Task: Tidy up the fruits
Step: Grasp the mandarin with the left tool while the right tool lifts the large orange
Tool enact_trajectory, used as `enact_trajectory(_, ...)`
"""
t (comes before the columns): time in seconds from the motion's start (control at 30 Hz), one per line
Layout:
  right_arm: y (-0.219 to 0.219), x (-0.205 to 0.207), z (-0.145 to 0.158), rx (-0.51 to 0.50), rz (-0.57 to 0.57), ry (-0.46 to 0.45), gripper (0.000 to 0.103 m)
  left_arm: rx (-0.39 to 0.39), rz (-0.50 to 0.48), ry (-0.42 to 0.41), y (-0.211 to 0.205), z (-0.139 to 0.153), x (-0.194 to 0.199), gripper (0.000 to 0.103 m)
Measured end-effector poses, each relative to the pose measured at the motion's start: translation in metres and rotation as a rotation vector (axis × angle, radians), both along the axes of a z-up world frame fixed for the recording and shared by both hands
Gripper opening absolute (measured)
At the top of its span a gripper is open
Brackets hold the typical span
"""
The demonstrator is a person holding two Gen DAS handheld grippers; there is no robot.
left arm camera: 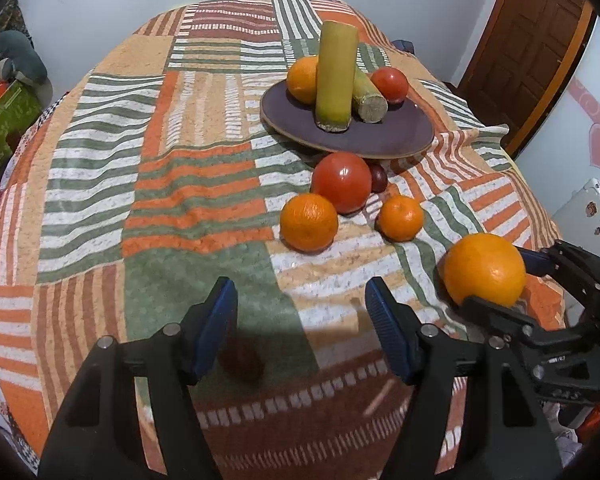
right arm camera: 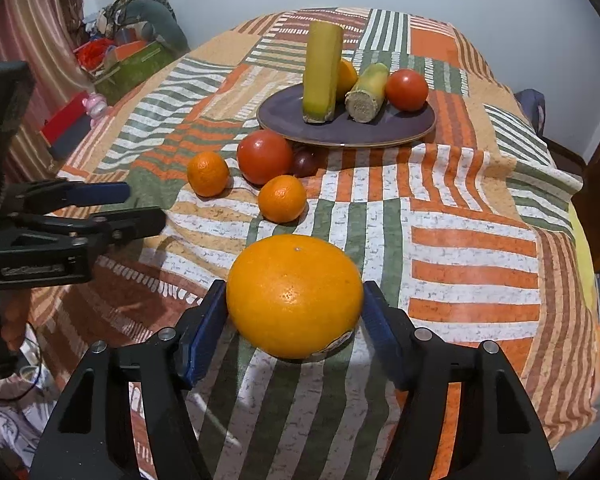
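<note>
right gripper pinches the big orange while left gripper hangs spread and empty

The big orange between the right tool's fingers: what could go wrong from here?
1. The big orange is round and wide for the right tool; a grip that is off centre could let it slip and roll on the wrinkled cloth.
2. The plate already holds two cane pieces, an orange and a tomato; a careless placement might knock over the upright cane.
</note>
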State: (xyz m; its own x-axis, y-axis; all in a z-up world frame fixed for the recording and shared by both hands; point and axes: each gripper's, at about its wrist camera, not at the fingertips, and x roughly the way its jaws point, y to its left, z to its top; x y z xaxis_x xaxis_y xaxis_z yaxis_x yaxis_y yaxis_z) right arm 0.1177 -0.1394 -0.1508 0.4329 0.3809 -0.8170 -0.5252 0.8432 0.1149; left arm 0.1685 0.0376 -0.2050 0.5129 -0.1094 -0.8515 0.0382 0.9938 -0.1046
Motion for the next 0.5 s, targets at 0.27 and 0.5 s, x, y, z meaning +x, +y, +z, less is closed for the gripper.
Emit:
enact_trajectory(0.27, -0.01, 0.015, 0.014, 0.027, -0.035, -0.045, 0.063, -0.004, -0.019, 0.014, -0.004, -0.009, 0.029, 0.049)
enact_trajectory(0.5, -0.016, 0.032, 0.02, 0.033, -0.064, -0.058, 0.063, -0.011, -0.023, 0.021, -0.004, -0.016, 0.045, 0.039)
